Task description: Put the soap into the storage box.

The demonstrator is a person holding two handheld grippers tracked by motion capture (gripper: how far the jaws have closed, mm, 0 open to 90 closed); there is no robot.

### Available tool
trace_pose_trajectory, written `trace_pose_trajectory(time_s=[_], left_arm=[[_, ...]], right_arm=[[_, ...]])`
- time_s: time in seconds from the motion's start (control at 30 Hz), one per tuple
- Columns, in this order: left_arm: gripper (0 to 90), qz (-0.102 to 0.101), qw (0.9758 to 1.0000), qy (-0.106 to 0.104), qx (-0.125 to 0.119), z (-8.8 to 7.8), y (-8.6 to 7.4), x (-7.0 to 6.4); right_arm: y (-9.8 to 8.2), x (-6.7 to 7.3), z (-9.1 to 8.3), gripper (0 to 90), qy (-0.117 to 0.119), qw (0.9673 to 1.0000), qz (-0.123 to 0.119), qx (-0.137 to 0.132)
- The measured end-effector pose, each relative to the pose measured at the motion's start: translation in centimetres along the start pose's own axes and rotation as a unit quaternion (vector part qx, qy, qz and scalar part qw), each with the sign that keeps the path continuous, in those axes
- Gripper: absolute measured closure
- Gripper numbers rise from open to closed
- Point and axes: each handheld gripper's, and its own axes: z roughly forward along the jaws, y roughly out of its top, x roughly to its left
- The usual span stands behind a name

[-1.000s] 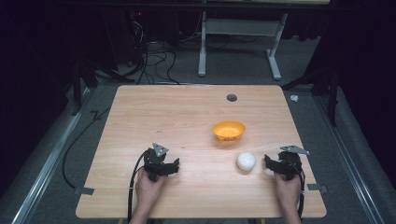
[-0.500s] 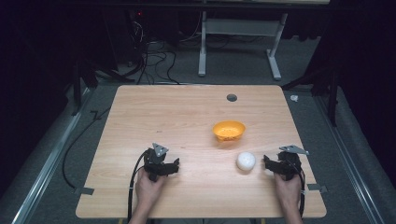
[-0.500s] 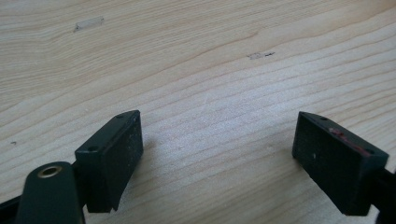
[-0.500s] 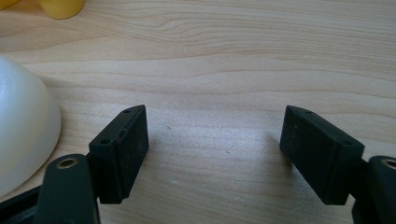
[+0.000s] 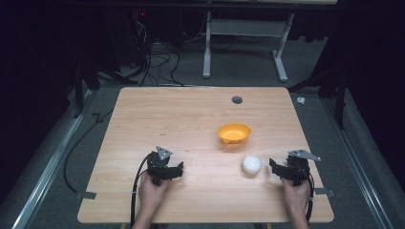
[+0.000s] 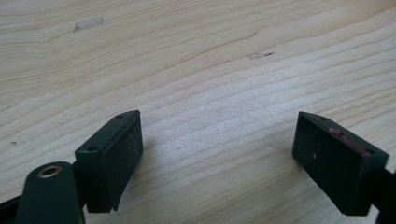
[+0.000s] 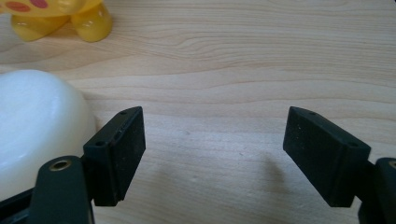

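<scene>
From above, the white ball (image 5: 251, 165) is sitting on the bench (image 5: 191, 119), just beside the right gripper (image 5: 273, 166) and near the orange bowl (image 5: 234, 134). The left gripper (image 6: 217, 154) is holding nothing, fingers wide apart. The right gripper's (image 7: 212, 154) fingers have just been opening, empty, probably readying for the ball (image 7: 32, 126) beside them.

We see the pale wooden table top (image 5: 191, 124) evenly lit from above while the floor and room around it sink into near black, from nine o'clock round to three. In the two gripper views the grain is sharp and bright, each black jaw throwing a soft shadow toward six o'clock. The round white glossy object (image 7: 37, 126) is nearly overexposed, and the high view is softer and grainy.
</scene>
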Motion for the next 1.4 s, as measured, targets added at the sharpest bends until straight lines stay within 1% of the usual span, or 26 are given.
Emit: trace_pose_trajectory(time_s=[0.23,0.3,0.47,0.63,0.67,1.0,1.1,1.2,1.4], left_arm=[[16.6,0.0,1.0,0.001,-0.001,0.0,0.0,0.0],[16.6,0.0,1.0,0.001,-0.001,0.0,0.0,0.0],[16.6,0.0,1.0,0.001,-0.001,0.0,0.0,0.0],[16.6,0.0,1.0,0.001,-0.001,0.0,0.0,0.0],[16.6,0.0,1.0,0.001,-0.001,0.0,0.0,0.0],[16.6,0.0,1.0,0.001,-0.001,0.0,0.0,0.0],[16.6,0.0,1.0,0.001,-0.001,0.0,0.0,0.0],[16.6,0.0,1.0,0.001,-0.001,0.0,0.0,0.0],[16.6,0.0,1.0,0.001,-0.001,0.0,0.0,0.0]], right_arm=[[0.0,0.5,-0.5,21.6,0.012,0.9999,-0.009,-0.005],[0.0,0.7,-0.8,21.6,0.016,0.9998,-0.005,-0.008],[-0.1,1.1,-1.3,21.6,0.023,0.9995,-0.013,-0.015],[-0.2,1.6,-1.8,21.0,0.025,0.9994,-0.016,-0.019],[-0.2,1.6,-1.9,20.8,0.026,0.9993,-0.02,-0.02],[-0.5,2.4,-2.5,20.4,0.035,0.9987,-0.025,-0.026],[-0.6,2.9,-2.6,19.3,0.044,0.9983,-0.028,-0.027],[-0.6,3.3,-2.7,19.0,0.05,0.9976,-0.036,-0.031],[-0.4,4.3,-2.7,18.6,0.063,0.9965,-0.047,-0.03]])
